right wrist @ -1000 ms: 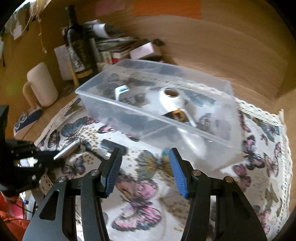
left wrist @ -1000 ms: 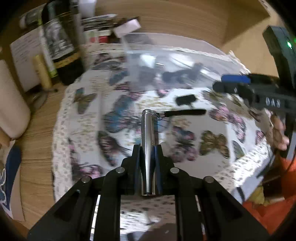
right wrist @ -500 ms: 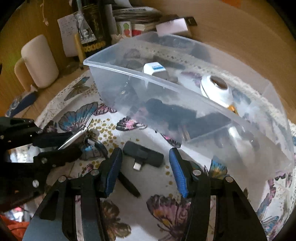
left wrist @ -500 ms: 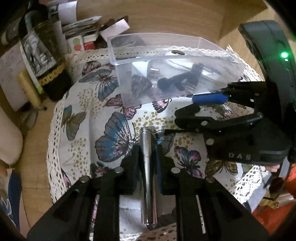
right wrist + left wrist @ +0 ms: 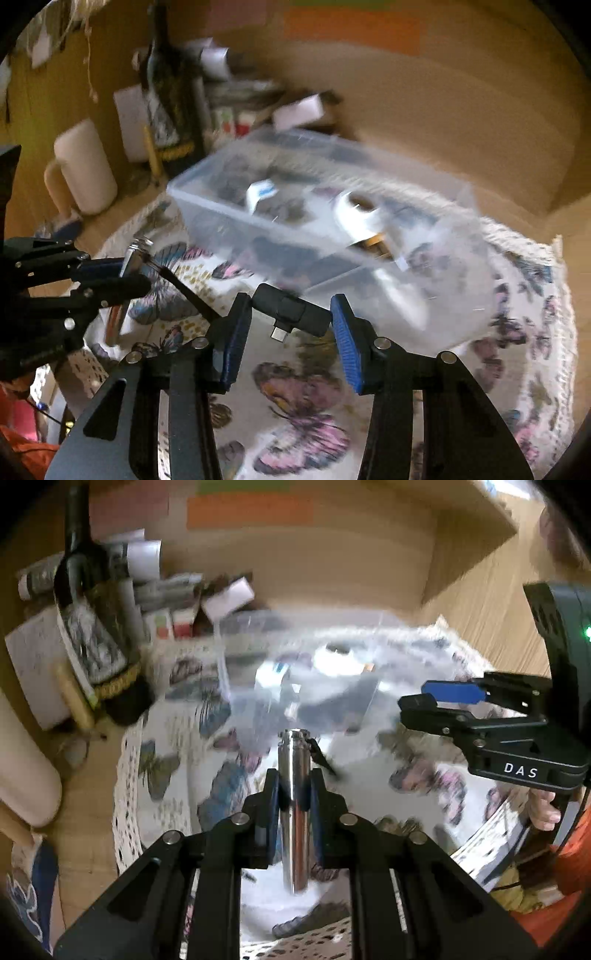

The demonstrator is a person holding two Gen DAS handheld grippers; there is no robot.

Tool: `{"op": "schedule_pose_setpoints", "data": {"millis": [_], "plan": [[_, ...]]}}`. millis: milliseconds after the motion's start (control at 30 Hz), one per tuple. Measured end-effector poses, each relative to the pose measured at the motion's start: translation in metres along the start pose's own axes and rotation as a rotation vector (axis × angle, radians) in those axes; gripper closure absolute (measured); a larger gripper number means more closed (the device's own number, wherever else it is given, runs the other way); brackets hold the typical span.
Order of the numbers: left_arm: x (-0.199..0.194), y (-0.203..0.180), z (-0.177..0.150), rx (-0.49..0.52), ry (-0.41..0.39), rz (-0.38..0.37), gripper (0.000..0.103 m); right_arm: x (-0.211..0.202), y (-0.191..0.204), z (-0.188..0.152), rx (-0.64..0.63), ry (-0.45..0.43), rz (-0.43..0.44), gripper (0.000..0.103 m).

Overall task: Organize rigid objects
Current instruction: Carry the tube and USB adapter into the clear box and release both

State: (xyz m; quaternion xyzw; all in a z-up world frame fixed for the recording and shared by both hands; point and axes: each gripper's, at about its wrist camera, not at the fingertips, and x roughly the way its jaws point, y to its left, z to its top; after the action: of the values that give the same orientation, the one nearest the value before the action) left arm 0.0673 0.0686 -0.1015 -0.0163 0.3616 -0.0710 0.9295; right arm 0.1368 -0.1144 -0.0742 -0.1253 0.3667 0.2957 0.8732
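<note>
My left gripper [image 5: 294, 788] is shut on a shiny metal cylinder [image 5: 294, 805] with a black strap, held above the butterfly cloth [image 5: 177, 738]; it also shows in the right wrist view [image 5: 131, 258]. My right gripper [image 5: 291, 325] is open, with a small black adapter [image 5: 291, 310] between its blue pads, which stand apart from it on both sides. The clear plastic bin [image 5: 332, 229] behind holds a white tape roll [image 5: 356, 212], a white-blue plug and dark items. The view is motion-blurred.
A dark wine bottle [image 5: 170, 103], a cream mug [image 5: 83, 170] and stacked papers and boxes [image 5: 258, 107] stand at the back left. A wooden wall [image 5: 443, 110] rises behind the bin. The cloth's lace edge [image 5: 125, 812] lies left on the wooden table.
Both grippers have risen and tilted up. The black adapter, on the cloth ahead of the right gripper before, now sits between its open pads. The left gripper still holds the cylinder.
</note>
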Motion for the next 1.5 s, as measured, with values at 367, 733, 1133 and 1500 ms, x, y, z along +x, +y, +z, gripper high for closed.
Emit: {"op": "schedule_pose_setpoints", "data": {"millis": [367, 733, 1133, 1500], "plan": [[-0.032, -0.009, 0.061, -0.007, -0.195, -0.02, 0.088, -0.047, -0.033, 0.03, 0.058, -0.169, -0.076, 0.062], [0.011, 0.005, 0.103, -0.063, -0.164, -0.006, 0.088, -0.026, -0.059, 0.048, 0.084, -0.165, -0.083, 0.062], [0.08, -0.007, 0.107, -0.019, 0.008, -0.007, 0.088, 0.045, -0.067, 0.043, 0.112, 0.004, -0.064, 0.062], [0.079, -0.01, 0.109, -0.046, 0.007, -0.032, 0.082, 0.038, -0.066, 0.04, 0.111, 0.006, -0.042, 0.059]]}}
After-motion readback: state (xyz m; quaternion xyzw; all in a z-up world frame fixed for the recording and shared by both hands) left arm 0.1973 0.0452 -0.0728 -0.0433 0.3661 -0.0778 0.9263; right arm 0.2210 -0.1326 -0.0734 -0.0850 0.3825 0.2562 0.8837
